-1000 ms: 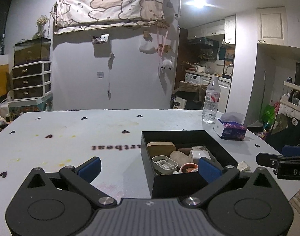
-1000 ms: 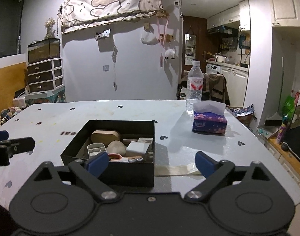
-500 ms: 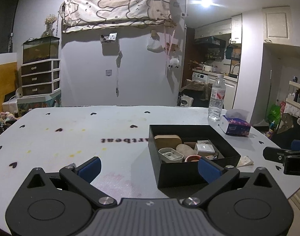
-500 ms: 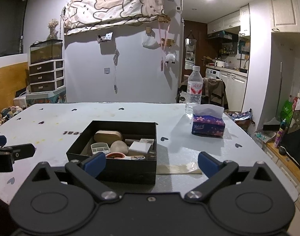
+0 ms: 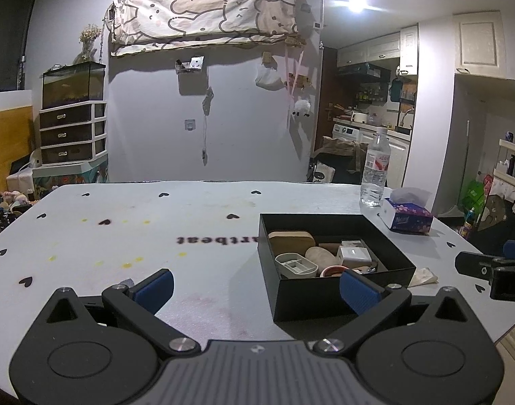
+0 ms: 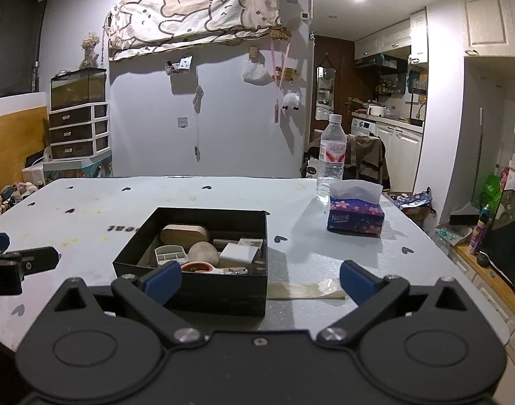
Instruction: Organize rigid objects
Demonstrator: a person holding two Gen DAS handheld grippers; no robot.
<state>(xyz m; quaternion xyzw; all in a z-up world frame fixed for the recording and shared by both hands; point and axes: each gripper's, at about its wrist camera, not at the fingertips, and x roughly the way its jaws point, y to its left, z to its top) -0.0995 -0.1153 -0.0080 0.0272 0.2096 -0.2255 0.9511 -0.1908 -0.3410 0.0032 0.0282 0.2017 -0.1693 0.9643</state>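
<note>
A black open box [image 5: 325, 300] sits on the white table [image 5: 122, 236]; it also shows in the right wrist view [image 6: 216, 295]. Inside it lie a tan oval case [image 6: 184, 233], a small white divided tray [image 6: 171, 254], a beige stone [image 6: 203, 253], a white square block [image 6: 238, 252] and a red and white tape roll [image 6: 198, 267]. My left gripper [image 5: 255, 287] is open and empty, held back from the box's near left corner. My right gripper [image 6: 260, 278] is open and empty, in front of the box's near wall.
A water bottle [image 6: 331, 158] and a purple tissue box [image 6: 355, 214] stand at the far right of the table. A strip of clear tape [image 6: 304, 291] lies right of the box. The table's right edge drops off to a cluttered floor.
Both grippers have drawn back and risen a little from the box, which now looks smaller and farther away. Both stayed open.
</note>
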